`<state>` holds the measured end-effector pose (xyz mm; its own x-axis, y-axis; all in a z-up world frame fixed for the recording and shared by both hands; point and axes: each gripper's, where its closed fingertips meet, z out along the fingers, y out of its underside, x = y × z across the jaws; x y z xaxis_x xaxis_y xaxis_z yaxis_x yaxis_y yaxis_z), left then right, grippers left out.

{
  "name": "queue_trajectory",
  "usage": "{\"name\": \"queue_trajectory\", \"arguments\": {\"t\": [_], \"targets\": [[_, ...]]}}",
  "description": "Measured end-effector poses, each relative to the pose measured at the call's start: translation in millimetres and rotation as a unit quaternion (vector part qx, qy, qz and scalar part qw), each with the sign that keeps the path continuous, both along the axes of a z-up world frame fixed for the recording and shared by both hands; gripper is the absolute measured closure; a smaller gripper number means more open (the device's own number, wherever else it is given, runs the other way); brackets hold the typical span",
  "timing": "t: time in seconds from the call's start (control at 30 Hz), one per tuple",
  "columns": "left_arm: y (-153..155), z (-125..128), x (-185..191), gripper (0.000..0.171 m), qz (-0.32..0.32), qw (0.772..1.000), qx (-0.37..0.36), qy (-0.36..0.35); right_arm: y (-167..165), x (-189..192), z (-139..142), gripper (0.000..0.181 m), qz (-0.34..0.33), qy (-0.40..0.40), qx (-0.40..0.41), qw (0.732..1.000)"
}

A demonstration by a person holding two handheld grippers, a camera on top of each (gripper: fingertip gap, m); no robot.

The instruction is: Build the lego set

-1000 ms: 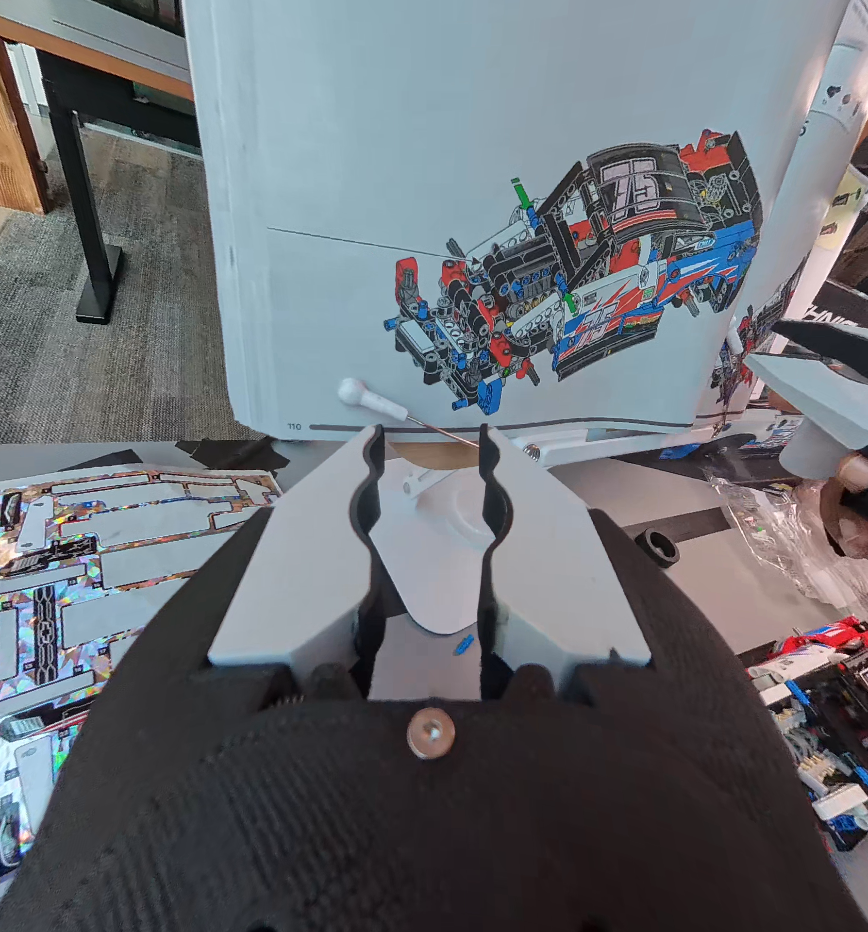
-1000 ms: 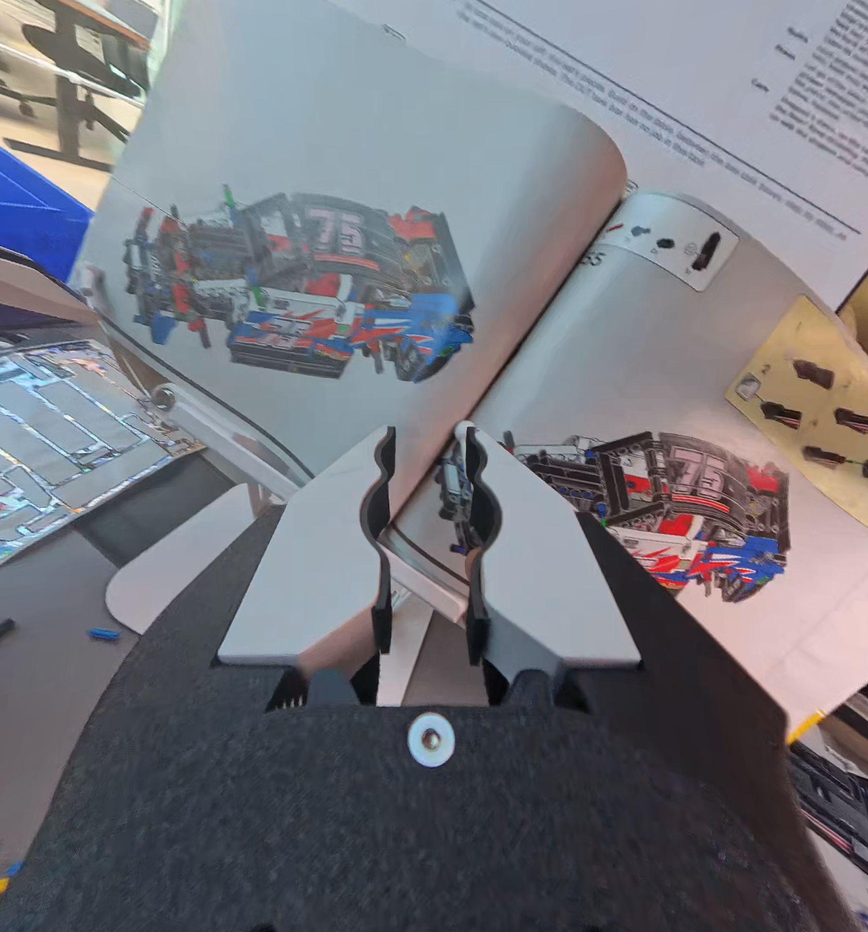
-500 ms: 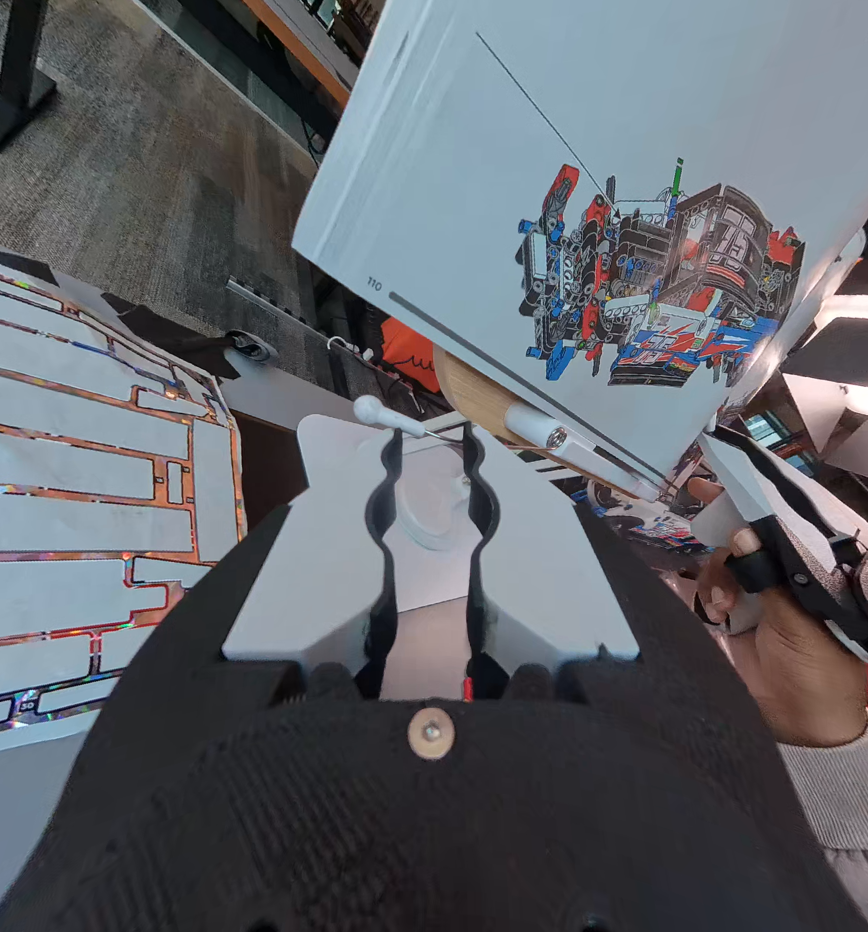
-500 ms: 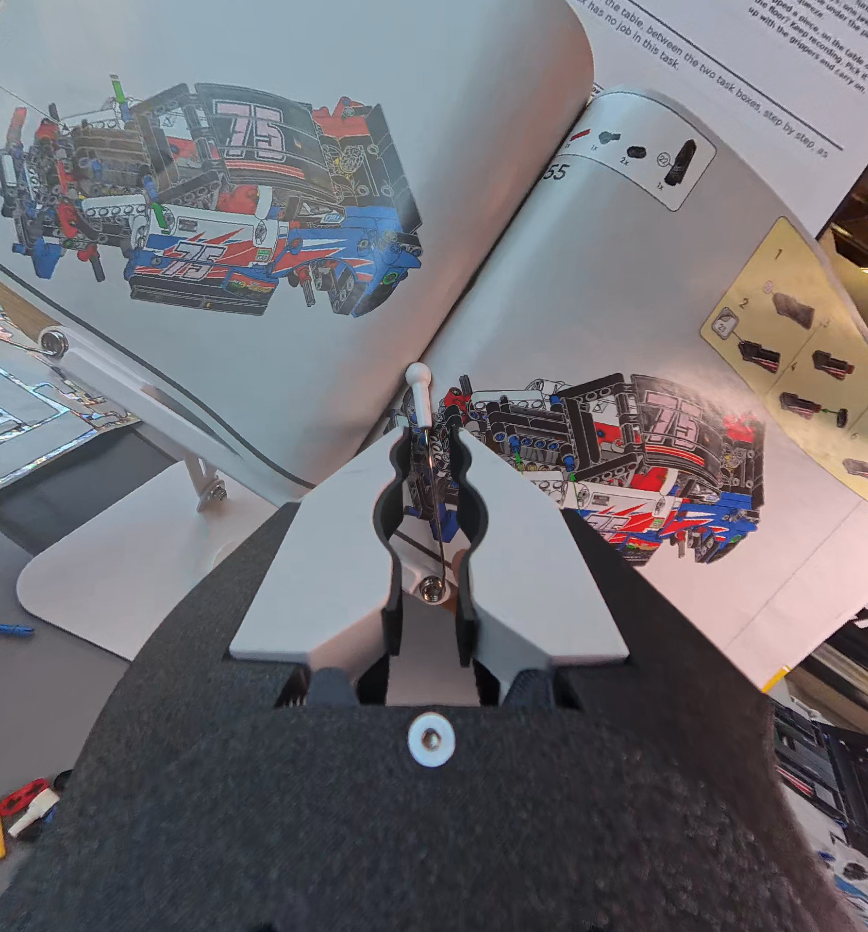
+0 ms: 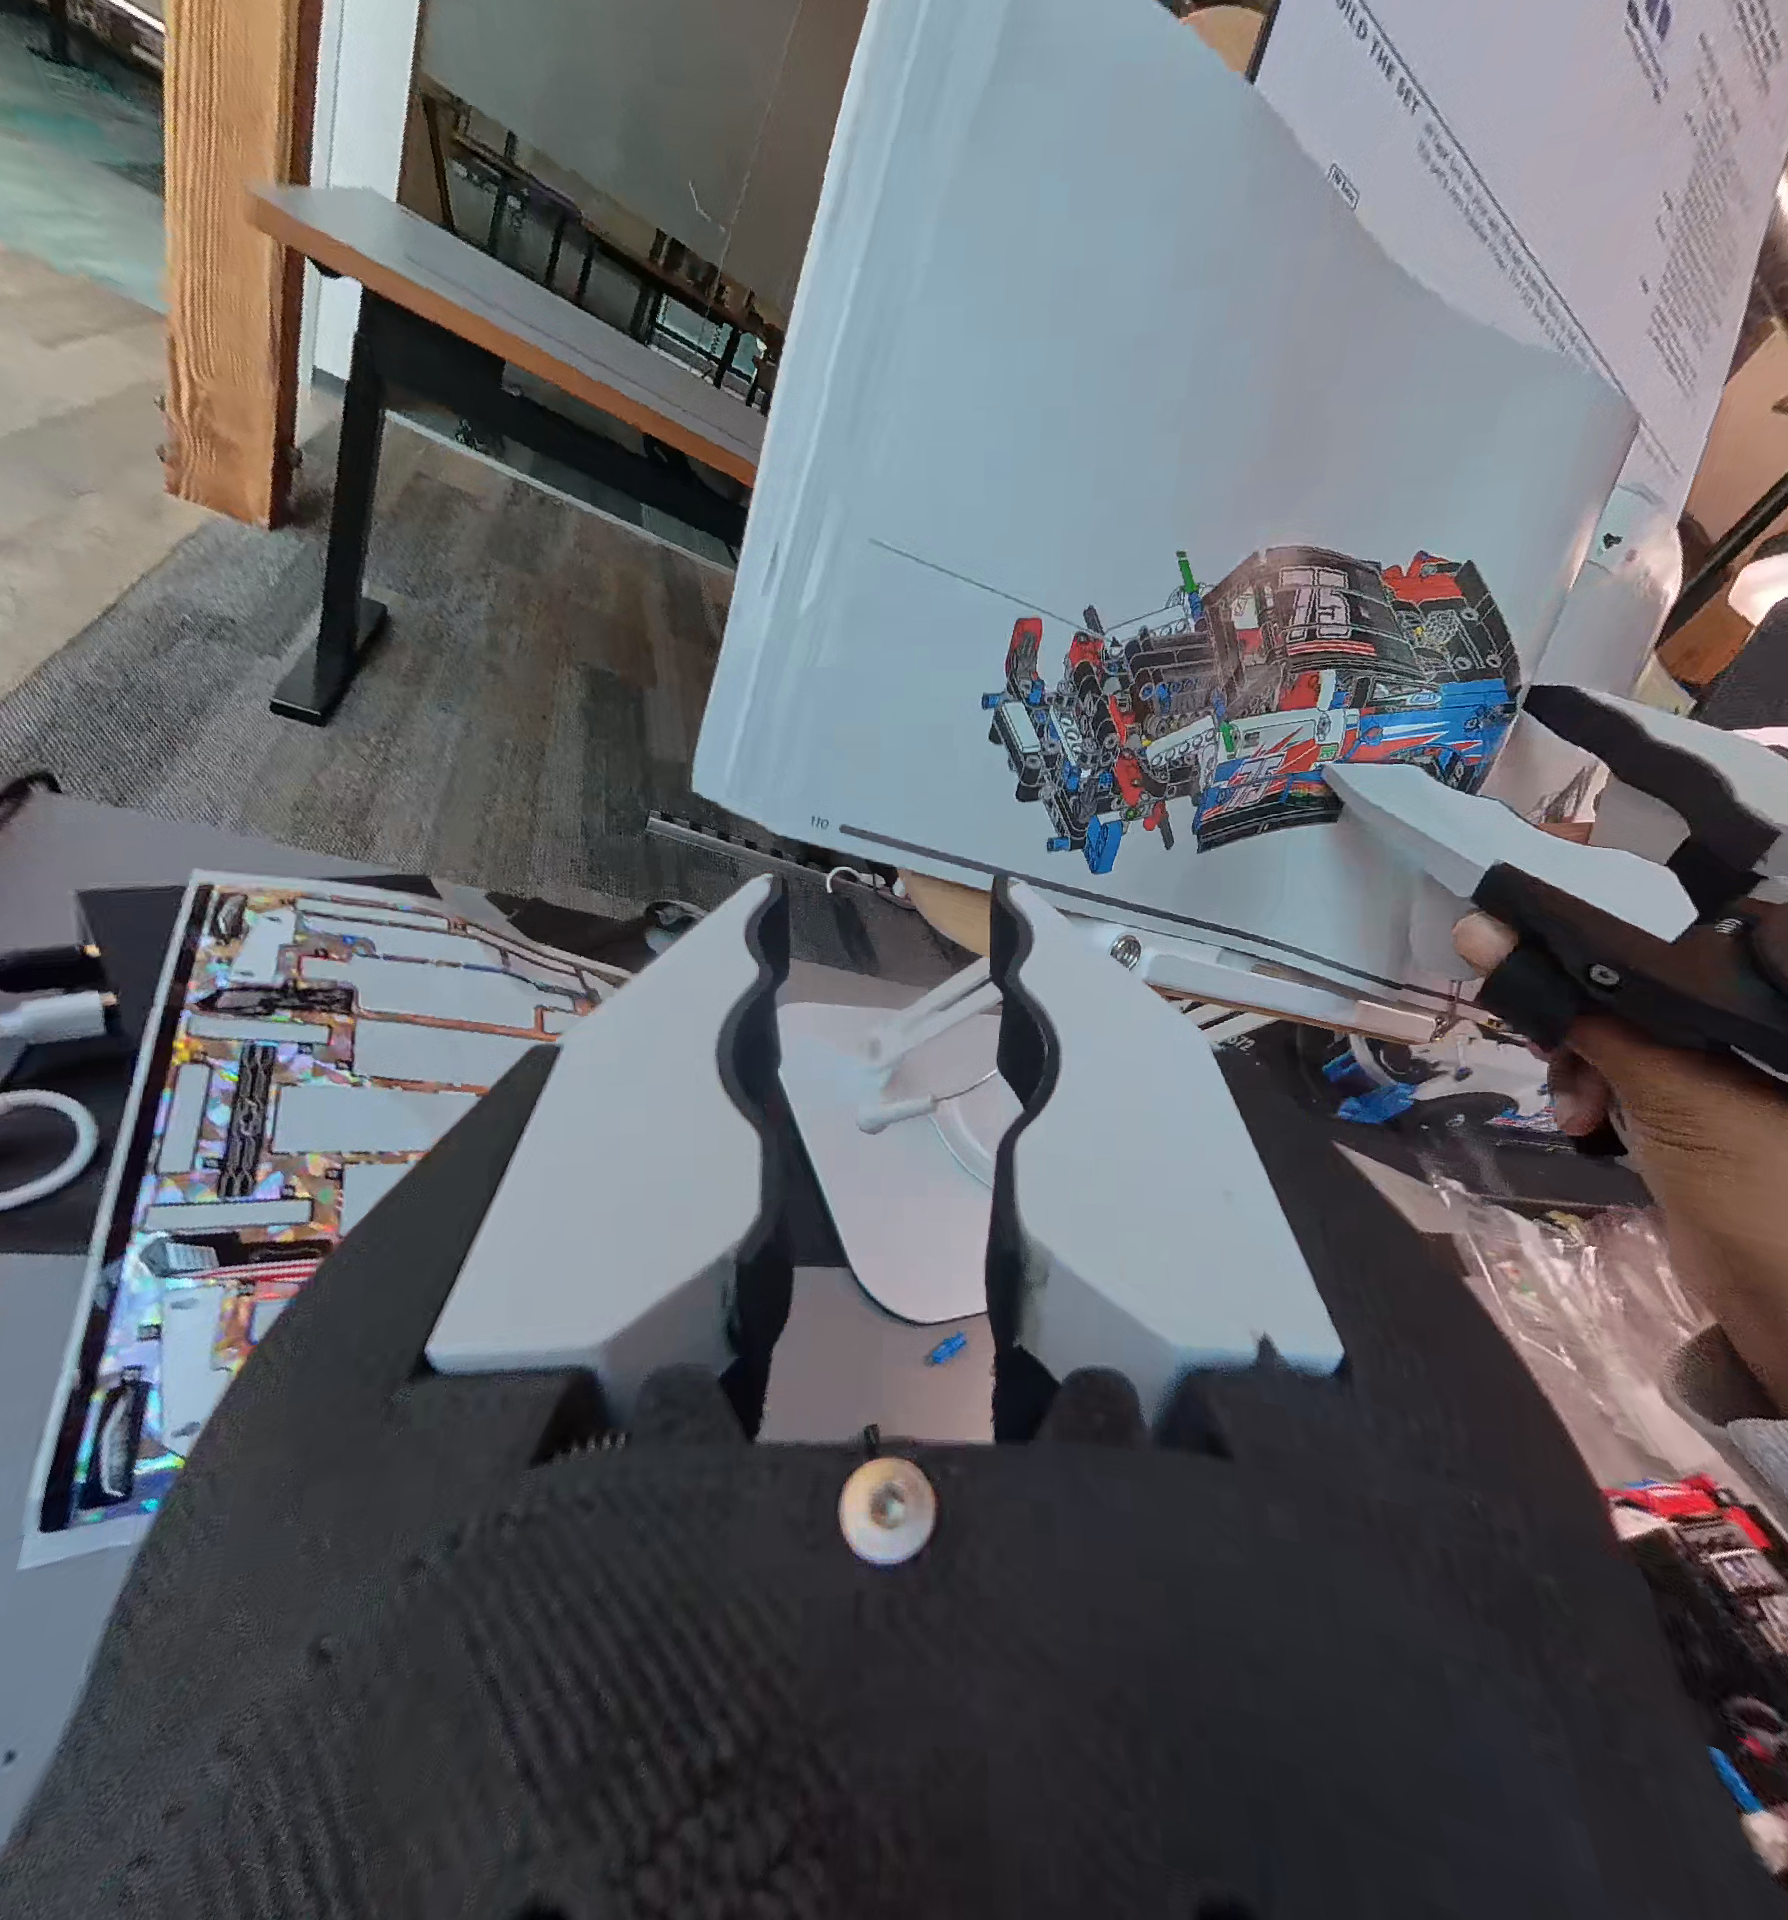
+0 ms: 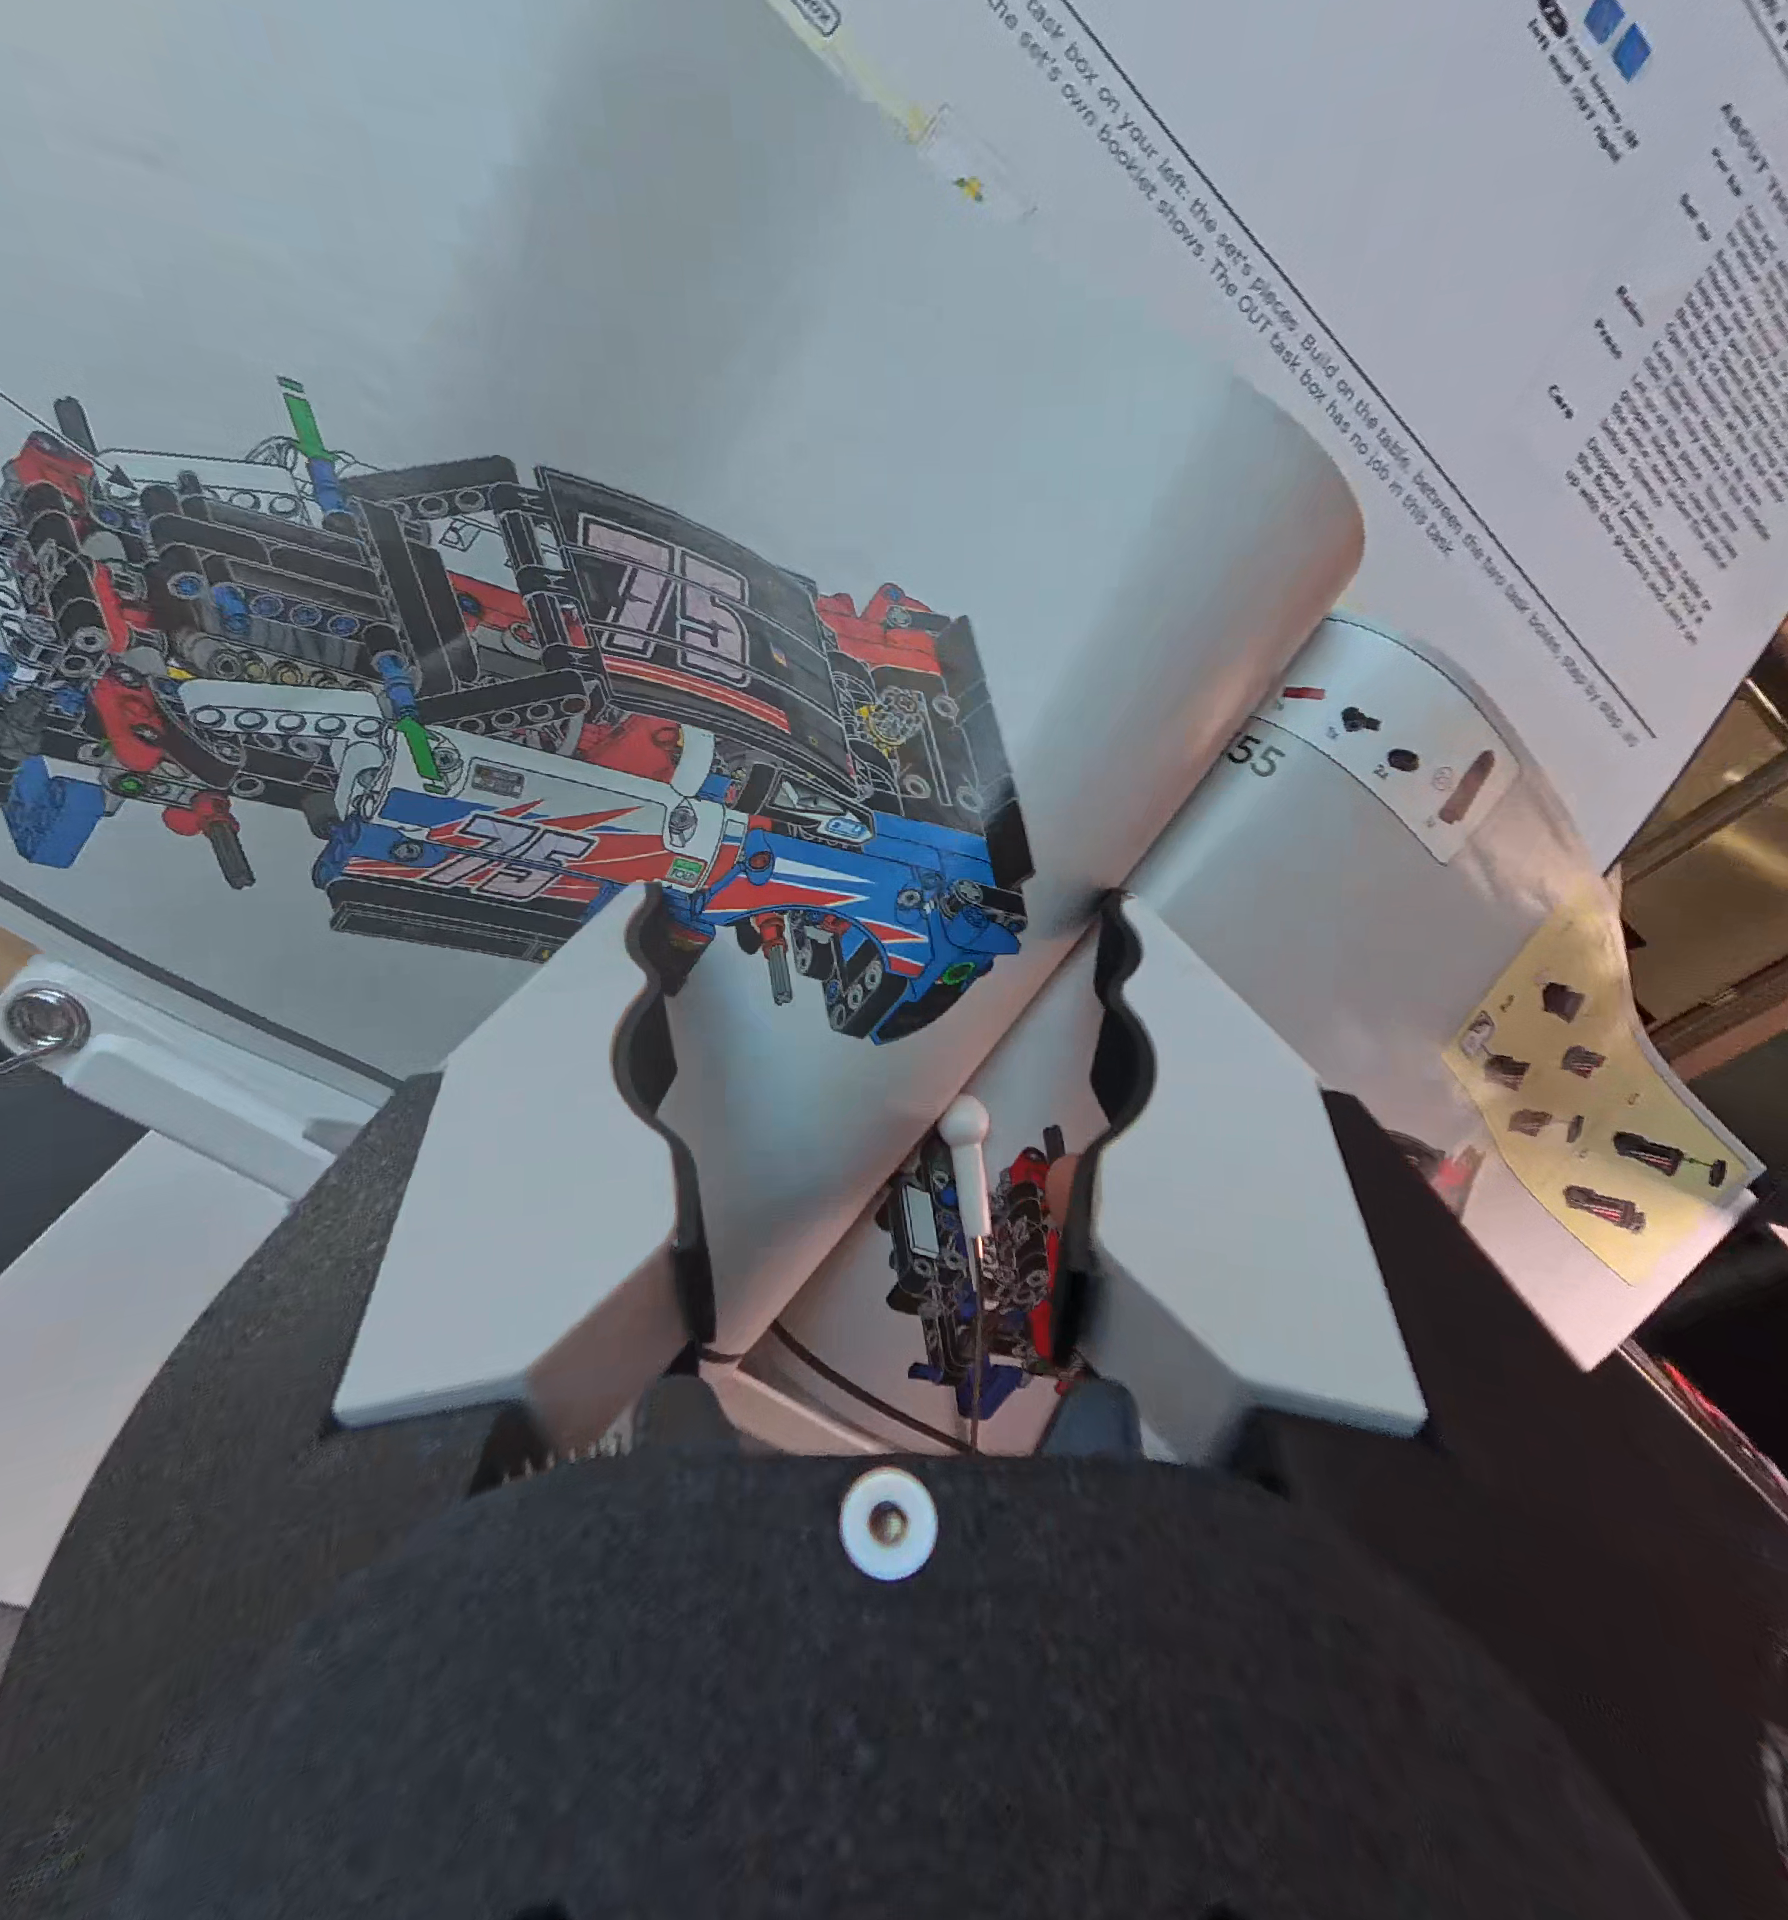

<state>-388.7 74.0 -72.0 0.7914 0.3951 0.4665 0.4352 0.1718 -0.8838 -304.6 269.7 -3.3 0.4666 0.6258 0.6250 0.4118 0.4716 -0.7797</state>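
Note:
The instruction booklet [image 5: 1129, 499] stands open on a white stand [image 5: 900, 1153], showing a race car drawing [image 5: 1254, 707]. My left gripper [image 5: 890, 894] is open and empty, just in front of the stand's base and below the booklet. My right gripper [image 6: 882, 899] is open wide, close to the booklet's fold [image 6: 1108, 914], with the curved left page's lower part [image 6: 765, 1081] between its fingers. The stand's white ball-tipped holder wire [image 6: 965, 1138] also lies between them. The right gripper also shows in the left wrist view [image 5: 1555, 779], at the page's lower right.
A holographic sticker sheet [image 5: 246, 1091] lies at the left beside white cables [image 5: 7, 1143]. A small blue pin [image 5: 944, 1348] lies by the stand's base. The partly built car [image 5: 1721, 1579] and clear plastic bags [image 5: 1555, 1278] are at the right. A printed sheet [image 6: 1492, 260] stands behind the booklet. The small blue pin [image 5: 944, 1348] lies around 20 cm away from my left fingertips.
My right gripper has opened wider and moved in closer to the booklet's fold. My left gripper has swung back to face the booklet squarely and its jaws have widened.

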Motion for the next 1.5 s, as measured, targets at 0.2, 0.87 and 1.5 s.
{"name": "queue_trajectory", "arguments": {"t": [0.2, 0.87, 1.5], "targets": [[25.8, 32.2, 13.2, 0.119, -0.052, 0.995, -0.02, 0.081, 2.0, 18.2, 3.4, 0.142, 0.06, 0.026, -0.034, 0.997], [152.6, 90.9, 84.5, 0.123, -0.191, 0.976, 0.062, 0.081, 42.4, 86.4, 5.1, 0.179, 0.205, 0.163, -0.279, 0.924], [243.1, -3.5, 300.4, 0.117, -0.443, 0.843, -0.104, 0.285, 11.9, 271.5, 62.0, 0.164, 0.141, 0.3, -0.056, 0.942]]}}
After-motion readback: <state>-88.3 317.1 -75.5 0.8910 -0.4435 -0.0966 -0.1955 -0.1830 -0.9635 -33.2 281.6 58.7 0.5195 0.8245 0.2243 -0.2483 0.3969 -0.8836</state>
